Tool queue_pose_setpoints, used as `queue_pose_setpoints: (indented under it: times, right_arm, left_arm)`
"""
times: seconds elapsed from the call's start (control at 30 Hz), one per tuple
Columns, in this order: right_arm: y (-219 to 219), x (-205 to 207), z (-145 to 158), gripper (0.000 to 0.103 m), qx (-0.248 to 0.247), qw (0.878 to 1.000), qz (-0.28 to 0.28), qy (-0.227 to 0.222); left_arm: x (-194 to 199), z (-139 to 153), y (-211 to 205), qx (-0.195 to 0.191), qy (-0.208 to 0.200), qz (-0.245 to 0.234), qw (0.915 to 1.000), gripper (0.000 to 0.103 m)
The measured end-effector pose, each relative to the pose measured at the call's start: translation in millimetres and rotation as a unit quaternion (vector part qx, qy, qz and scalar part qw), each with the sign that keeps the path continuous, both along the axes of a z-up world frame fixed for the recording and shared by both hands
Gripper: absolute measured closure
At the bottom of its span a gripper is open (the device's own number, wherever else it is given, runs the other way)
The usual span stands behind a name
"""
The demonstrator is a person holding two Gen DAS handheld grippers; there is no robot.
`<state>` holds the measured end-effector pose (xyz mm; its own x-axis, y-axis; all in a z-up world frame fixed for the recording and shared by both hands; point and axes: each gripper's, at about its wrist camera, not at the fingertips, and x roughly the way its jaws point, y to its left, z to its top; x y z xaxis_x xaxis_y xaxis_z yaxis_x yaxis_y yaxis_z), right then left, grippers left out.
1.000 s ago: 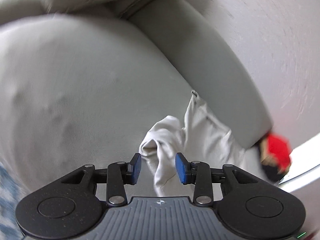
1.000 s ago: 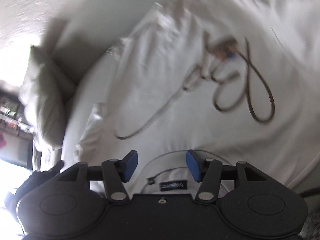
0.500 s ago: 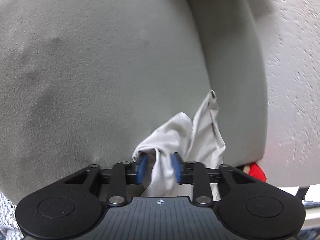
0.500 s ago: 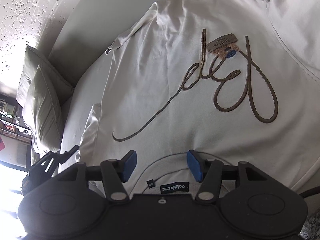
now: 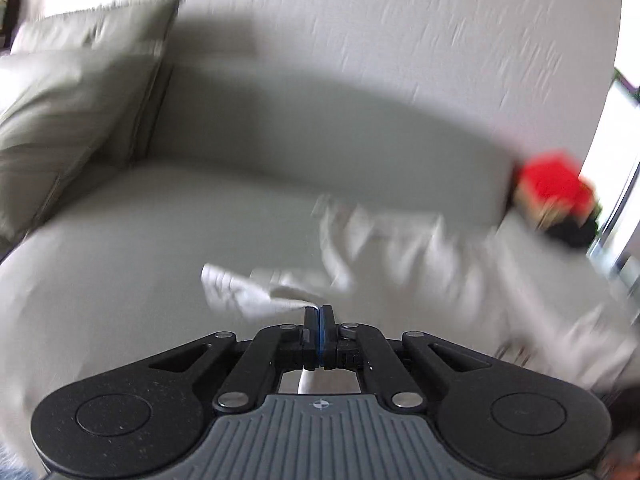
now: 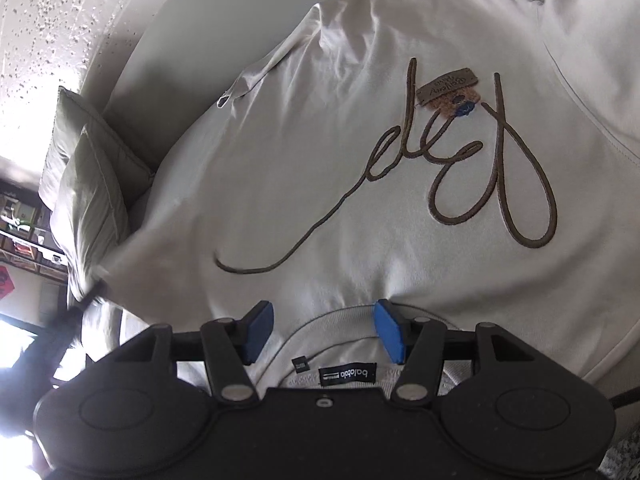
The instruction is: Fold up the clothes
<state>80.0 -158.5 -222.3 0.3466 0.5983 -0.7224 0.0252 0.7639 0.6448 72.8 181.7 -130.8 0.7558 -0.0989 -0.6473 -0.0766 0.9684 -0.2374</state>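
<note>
Left wrist view is blurry, but you can see your left gripper (image 5: 320, 314) pinched tight on a bit of the shirt (image 5: 420, 256). The blue pads (image 5: 320, 336) press together with a thin edge of cloth between them. From there the pale cloth runs up and to the right across the couch (image 5: 140, 248). Part of it looks lifted off the seat, though the blur makes that hard to tell. A cushion (image 5: 68, 112) leans in the left corner of the couch. A red thing (image 5: 554, 184) sits at the right end of the couch, near a bright window; you cannot tell what it is. A bumpy white wall (image 5: 400, 28) is behind the couch. Right wrist view is sharp. Your right gripper (image 6: 325, 330) is wide apart and holds nothing. It hangs over the neck of the shirt (image 6: 320, 140), and the collar curves between the two blue pads (image 6: 390, 330). A small black label (image 6: 347, 375) sits inside the neck, just under the gripper. The shirt lies front side up on the couch (image 6: 172, 64), with brown curly writing (image 6: 460, 168) across the chest. A little brown tag (image 6: 448, 88) lies on the writing. The left side of the shirt is pulled up into a fold near two cushions (image 6: 88, 184) in the corner. The right sleeve (image 6: 592, 40) lies spread out at the top right.
</note>
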Motion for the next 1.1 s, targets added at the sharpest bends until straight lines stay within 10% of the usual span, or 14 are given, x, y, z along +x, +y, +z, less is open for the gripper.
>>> queue_pose_setpoints:
  times: [0.1, 0.2, 0.43, 0.77, 0.87, 0.97, 1.1]
  right_arm:
    - [-1, 0, -1, 0.048, 0.004, 1.0, -0.002, 0.002]
    - [-1, 0, -1, 0.048, 0.005, 1.0, -0.002, 0.002]
    - [2, 0, -1, 0.045, 0.004, 1.0, 0.0, -0.001]
    - [2, 1, -1, 0.044, 0.003, 1.0, 0.003, -0.004]
    - [3, 0, -1, 0.043, 0.001, 1.0, 0.004, -0.007]
    - [5, -1, 0, 0.043, -0.004, 1.0, 0.007, -0.011]
    - [5, -1, 1, 0.043, -0.007, 1.0, 0.01, -0.012]
  left_arm:
    - [-4, -30, 35, -0.068, 0.063, 0.067, 0.9934, 0.1]
    - [-33, -48, 71, -0.145, 0.063, 0.13, 0.9789, 0.068]
    - [-26, -84, 100, -0.364, 0.039, 0.177, 0.9135, 0.068]
    - [5, -118, 110, -0.479, 0.06, 0.228, 0.8459, 0.068]
    - [11, -121, 115, -0.489, 0.087, 0.238, 0.8346, 0.09]
    - [19, -122, 114, -0.476, 0.099, 0.241, 0.84, 0.103]
    - [20, -76, 97, -0.333, 0.008, 0.193, 0.9229, 0.103]
